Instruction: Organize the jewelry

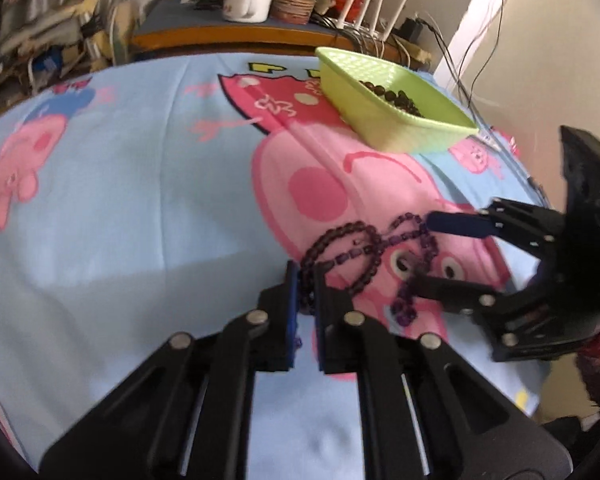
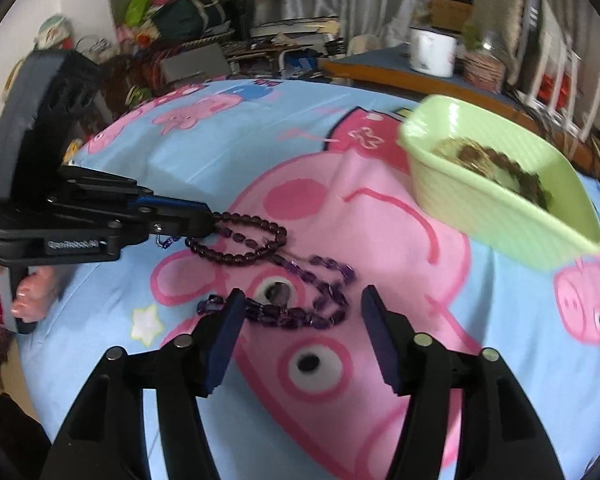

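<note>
A round-bead purple bracelet (image 1: 342, 258) lies on the cartoon cloth; it also shows in the right wrist view (image 2: 244, 242). My left gripper (image 1: 306, 286) is shut on its near edge, also seen in the right wrist view (image 2: 210, 222). A second purple bracelet of faceted beads (image 2: 300, 308) lies beside it, also in the left wrist view (image 1: 416, 264). My right gripper (image 2: 302, 312) is open and straddles this faceted bracelet; it shows from the side in the left wrist view (image 1: 424, 248). A green basket (image 1: 396, 120) holds dark beads (image 1: 396, 98).
The green basket (image 2: 496, 208) stands at the far right of the cloth. Behind the bed, a desk holds a white mug (image 1: 246, 0), a jar and a router with antennas (image 1: 374, 0). Cables hang at the right wall. Clutter fills the back left.
</note>
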Available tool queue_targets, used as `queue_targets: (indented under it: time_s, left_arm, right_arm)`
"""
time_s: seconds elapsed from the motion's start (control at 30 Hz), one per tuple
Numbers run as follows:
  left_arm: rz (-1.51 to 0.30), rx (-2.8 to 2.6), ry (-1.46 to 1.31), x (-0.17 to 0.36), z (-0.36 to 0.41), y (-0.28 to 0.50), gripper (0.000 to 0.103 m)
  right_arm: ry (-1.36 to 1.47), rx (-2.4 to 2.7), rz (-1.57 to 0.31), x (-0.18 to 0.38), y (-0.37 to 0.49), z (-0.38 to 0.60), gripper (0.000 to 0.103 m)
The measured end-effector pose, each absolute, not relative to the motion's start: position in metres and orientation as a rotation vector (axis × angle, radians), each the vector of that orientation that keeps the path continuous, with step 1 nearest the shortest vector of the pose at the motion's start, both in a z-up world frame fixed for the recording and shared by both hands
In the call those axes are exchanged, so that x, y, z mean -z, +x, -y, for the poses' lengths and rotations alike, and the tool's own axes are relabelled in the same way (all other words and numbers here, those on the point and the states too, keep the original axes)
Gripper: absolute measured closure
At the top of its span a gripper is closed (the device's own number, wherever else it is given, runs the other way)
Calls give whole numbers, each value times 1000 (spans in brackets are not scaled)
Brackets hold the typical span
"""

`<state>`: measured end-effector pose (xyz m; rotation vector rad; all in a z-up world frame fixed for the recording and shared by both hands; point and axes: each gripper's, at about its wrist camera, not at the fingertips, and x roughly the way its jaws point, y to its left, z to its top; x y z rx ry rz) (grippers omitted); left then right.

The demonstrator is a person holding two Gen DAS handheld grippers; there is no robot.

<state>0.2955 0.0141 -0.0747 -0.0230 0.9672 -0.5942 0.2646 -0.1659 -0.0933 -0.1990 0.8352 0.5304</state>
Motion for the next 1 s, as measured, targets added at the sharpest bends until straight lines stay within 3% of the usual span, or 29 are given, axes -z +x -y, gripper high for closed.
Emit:
queue_targets:
  time_s: [0.03, 0.13, 0.47, 0.53, 0.57, 0.6, 0.63, 0.7, 0.8, 0.83, 0.87, 0.9, 0.97, 1.0]
  left_arm:
    - [-965, 597, -35, 73, -17, 294, 96]
    - [-955, 589, -39, 71, -20, 290, 96]
    - [-935, 604, 39, 75, -13, 272, 96]
    - [-921, 557, 112, 74, -5, 272, 91]
    - [-923, 539, 127, 75, -2, 274, 81]
    - [-927, 528, 127, 76, -2, 276, 75]
    - [-930, 526, 121, 76, -3, 277, 74]
    - [-933, 526, 121, 76, 0, 277, 72]
    - [-922, 537, 158, 77, 11, 274, 75]
    - [-910, 533, 180, 78, 16, 272, 82]
    - [-903, 533, 190, 78, 19, 272, 96]
    - [-904, 542, 185, 78, 22, 273, 96]
    - [-915, 551, 161, 77, 23, 275, 97]
    - [-920, 559, 139, 75, 22, 275, 97]
  right_arm:
    - [-200, -562, -833, 91, 266, 164, 103]
    - [-257, -493, -831, 90, 264, 172, 103]
    - [-33, -254, -841, 87, 237, 293, 103]
    - [48, -311, -849, 87, 234, 301, 103]
    - [61, -328, -856, 87, 234, 301, 103]
    - [63, -349, -867, 89, 232, 298, 100]
    - [63, -378, -866, 89, 229, 294, 81]
    - [21, -425, -854, 89, 222, 285, 61]
    - [-137, -395, -847, 91, 220, 267, 60]
    - [-175, -388, -846, 92, 221, 263, 60]
    - [-197, -386, -846, 94, 222, 261, 60]
    - [-194, -380, -855, 93, 225, 260, 62]
    - [-150, -399, -861, 90, 227, 261, 103]
    - [-129, -407, -868, 88, 227, 261, 103]
